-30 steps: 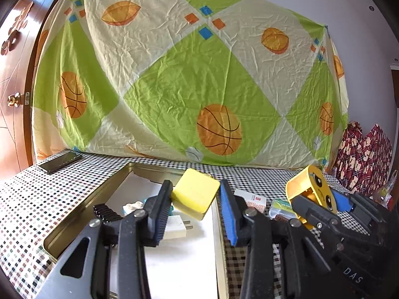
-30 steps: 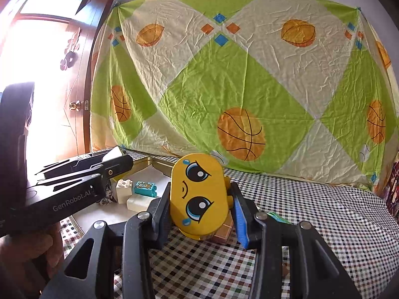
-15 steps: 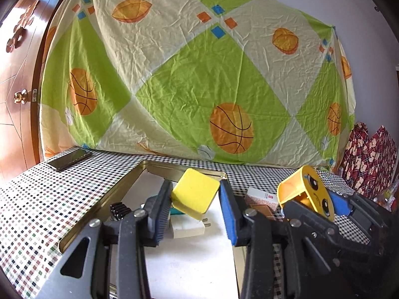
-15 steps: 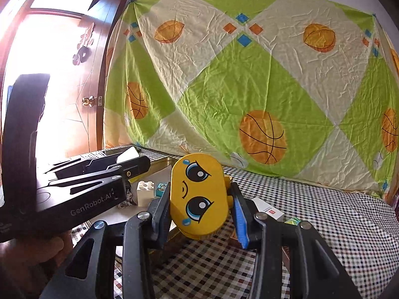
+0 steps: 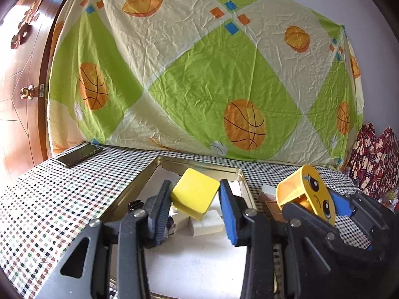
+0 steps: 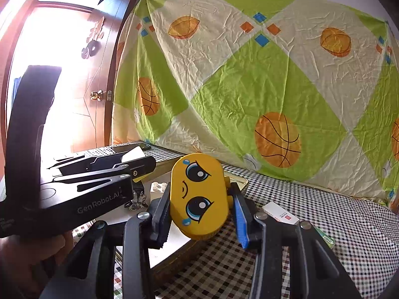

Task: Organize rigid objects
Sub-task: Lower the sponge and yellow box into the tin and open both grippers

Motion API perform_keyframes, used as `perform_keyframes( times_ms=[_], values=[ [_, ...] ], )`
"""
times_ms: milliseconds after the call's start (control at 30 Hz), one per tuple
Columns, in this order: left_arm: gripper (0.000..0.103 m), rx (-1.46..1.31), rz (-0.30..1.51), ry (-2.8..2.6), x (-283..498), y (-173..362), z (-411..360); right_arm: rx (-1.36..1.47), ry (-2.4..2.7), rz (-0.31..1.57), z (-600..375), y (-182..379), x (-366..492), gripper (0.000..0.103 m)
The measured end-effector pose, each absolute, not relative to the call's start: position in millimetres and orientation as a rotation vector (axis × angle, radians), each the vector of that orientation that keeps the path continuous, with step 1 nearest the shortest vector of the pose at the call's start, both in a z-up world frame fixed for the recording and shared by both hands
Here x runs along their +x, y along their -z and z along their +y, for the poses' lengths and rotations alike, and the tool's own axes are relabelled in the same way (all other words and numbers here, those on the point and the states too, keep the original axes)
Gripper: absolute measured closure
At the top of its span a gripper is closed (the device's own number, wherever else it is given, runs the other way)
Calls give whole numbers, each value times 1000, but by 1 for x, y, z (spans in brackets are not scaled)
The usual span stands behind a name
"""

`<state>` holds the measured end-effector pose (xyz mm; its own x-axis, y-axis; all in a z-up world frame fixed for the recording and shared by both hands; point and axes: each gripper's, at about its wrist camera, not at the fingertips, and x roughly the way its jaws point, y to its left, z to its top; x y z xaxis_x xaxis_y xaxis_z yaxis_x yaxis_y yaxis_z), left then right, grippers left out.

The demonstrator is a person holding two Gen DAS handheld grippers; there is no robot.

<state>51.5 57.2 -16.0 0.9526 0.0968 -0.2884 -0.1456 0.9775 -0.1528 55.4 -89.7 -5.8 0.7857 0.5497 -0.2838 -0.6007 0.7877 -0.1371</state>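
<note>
My left gripper (image 5: 194,196) is shut on a yellow square block (image 5: 195,192) and holds it tilted above the gold metal tray (image 5: 129,191). In the tray lie white blocks (image 5: 207,223) and a small dark clip (image 5: 134,204). My right gripper (image 6: 200,199) is shut on a yellow oval toy with a cartoon face (image 6: 199,196), held over the tray's right edge (image 6: 240,180). The right gripper and its toy (image 5: 313,194) also show at the right of the left wrist view. The left gripper's body (image 6: 74,191) shows at the left of the right wrist view.
The table wears a checked cloth (image 5: 49,199). A phone (image 5: 78,155) lies at its far left. A white and red small box (image 6: 280,213) lies right of the tray. A basketball-print sheet (image 5: 199,74) hangs behind, and a wooden door (image 5: 17,87) stands at left.
Both grippers have moved forward and left over the tray, each keeping its object. The tray and backdrop now look nearer, and the right gripper's toy has come over the tray's right edge.
</note>
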Motion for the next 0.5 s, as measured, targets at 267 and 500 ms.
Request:
perform_keyframes(
  times_ms=[267,500],
  values=[
    [66,-179,304,-123,52,17,64,-236,-640,242,-80,7,56,58],
    [66,-183,308,-128,50,12,74,-250,-639,251,-73,7,61,58]
  ],
)
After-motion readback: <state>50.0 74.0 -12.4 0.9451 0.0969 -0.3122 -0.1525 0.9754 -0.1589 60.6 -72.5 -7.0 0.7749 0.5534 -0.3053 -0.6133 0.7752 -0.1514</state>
